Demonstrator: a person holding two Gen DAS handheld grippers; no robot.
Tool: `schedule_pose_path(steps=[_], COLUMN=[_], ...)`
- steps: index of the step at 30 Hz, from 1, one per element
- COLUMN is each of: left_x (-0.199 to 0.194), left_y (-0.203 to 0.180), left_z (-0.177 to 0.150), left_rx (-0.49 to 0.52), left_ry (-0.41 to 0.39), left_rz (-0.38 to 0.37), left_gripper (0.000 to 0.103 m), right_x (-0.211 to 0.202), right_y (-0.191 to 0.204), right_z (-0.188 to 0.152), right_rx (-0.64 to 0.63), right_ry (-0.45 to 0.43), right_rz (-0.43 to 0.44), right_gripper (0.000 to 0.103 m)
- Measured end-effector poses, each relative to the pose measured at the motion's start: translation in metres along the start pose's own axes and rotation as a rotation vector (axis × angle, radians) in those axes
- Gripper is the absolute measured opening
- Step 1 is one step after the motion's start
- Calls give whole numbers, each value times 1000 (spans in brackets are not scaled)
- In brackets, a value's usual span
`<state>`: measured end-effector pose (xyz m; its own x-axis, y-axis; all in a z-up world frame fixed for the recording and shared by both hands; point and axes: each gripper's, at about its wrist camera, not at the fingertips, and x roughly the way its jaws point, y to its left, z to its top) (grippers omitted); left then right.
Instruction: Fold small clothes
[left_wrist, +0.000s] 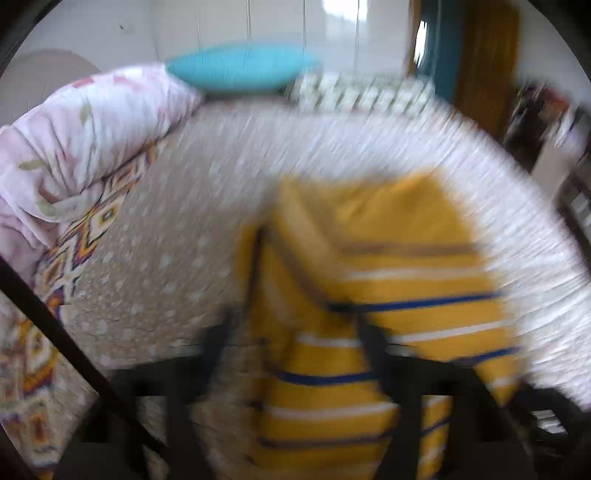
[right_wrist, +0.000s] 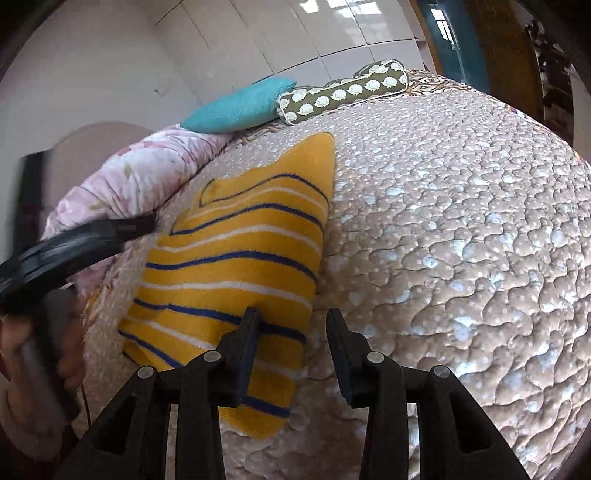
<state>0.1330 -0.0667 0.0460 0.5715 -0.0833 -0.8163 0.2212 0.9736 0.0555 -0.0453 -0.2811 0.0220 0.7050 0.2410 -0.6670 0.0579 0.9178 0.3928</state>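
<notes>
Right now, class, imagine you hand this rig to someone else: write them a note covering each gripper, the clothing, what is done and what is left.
Left gripper: its view is blurred. The fingers straddle the yellow striped garment, but a grip cannot be told.
Right gripper: open and empty, at the garment's near right edge.
Garment: lies on the quilted bed cover.
Done: it appears to be folded lengthwise.
Left: probably one more fold across, then smoothing flat.
</notes>
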Motion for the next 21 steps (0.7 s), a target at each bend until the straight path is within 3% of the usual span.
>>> schedule_pose_path(steps=[1, 3, 10, 14, 18, 21], left_x=[10, 11, -4, -12, -31, -40], left_y=[9, 22, 33, 43, 42, 38], left_z=[-2, -6, -28, -39, -54, -65], left_rx=[-16, -43, 15, -16, 37, 69], left_ry=[1, -23, -76, -78, -102, -112], left_rz=[-3, -16, 24, 2, 43, 73], left_gripper=[43, 56, 56, 57, 60, 60], right_x=[1, -2, -26, -10, 6, 3], right_y=[-2, -6, 22, 40, 41, 31], right_z=[-1, -2, 23, 21, -3, -15], right_rx=[8, 23, -47, -111, -139, -110], right_ry=[5, 2, -90, -51, 20, 23], right_rz=[7, 18, 32, 20, -16, -16], right_gripper=[41, 41, 41, 41, 41, 42])
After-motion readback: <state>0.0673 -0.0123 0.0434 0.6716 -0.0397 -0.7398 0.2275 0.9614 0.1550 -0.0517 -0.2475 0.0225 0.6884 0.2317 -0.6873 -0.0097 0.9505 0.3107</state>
